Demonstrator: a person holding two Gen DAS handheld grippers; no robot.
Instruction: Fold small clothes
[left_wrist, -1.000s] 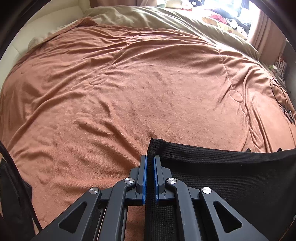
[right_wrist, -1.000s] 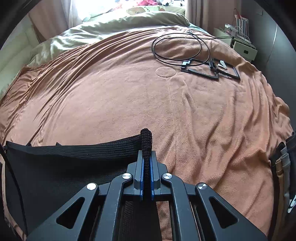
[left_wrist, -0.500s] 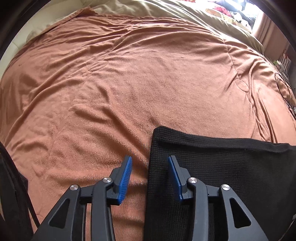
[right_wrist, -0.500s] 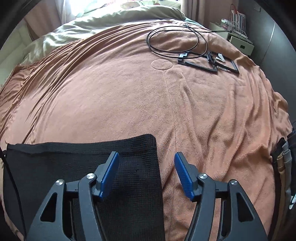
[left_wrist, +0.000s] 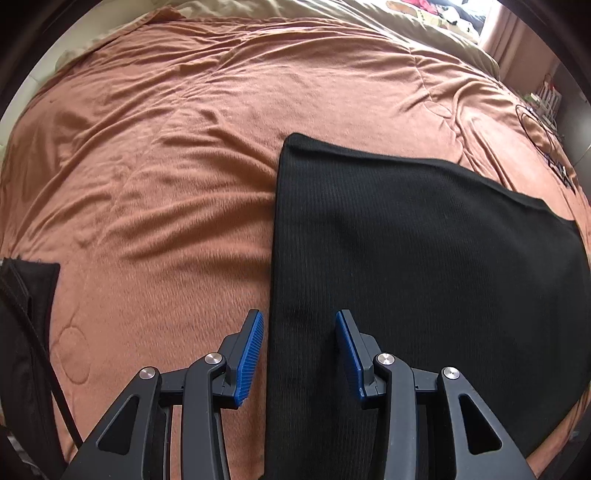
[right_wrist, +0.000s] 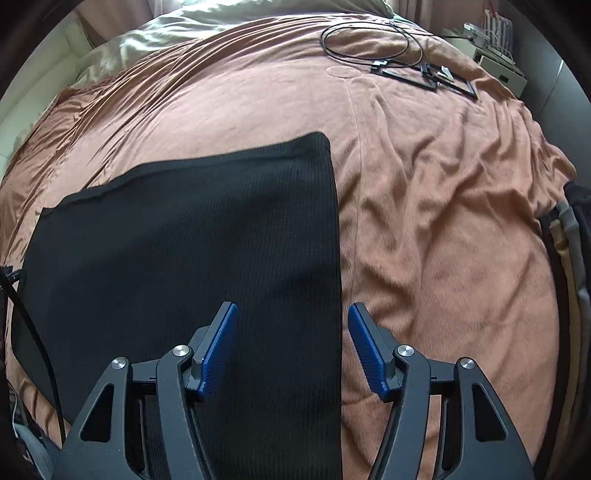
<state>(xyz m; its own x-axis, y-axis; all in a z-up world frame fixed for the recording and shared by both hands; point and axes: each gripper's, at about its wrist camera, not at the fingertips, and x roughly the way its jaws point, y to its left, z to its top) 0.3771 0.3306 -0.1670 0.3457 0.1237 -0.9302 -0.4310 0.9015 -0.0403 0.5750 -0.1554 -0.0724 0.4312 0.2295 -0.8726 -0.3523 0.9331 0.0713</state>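
Both grippers, left (left_wrist: 299, 354) and right (right_wrist: 290, 349), have fingers spread, pinching nothing; the black garment (left_wrist: 424, 258) lies flat on the bed (left_wrist: 166, 166). Each side edge should be pinched squarely before folding.

A wide bed fills both views, covered by a rust-orange blanket (left_wrist: 155, 155) with a pale beige duvet (right_wrist: 192, 22) behind it. Daylight enters at the top (a window, mostly hidden), and a white cabinet (right_wrist: 498, 62) stands upper right.
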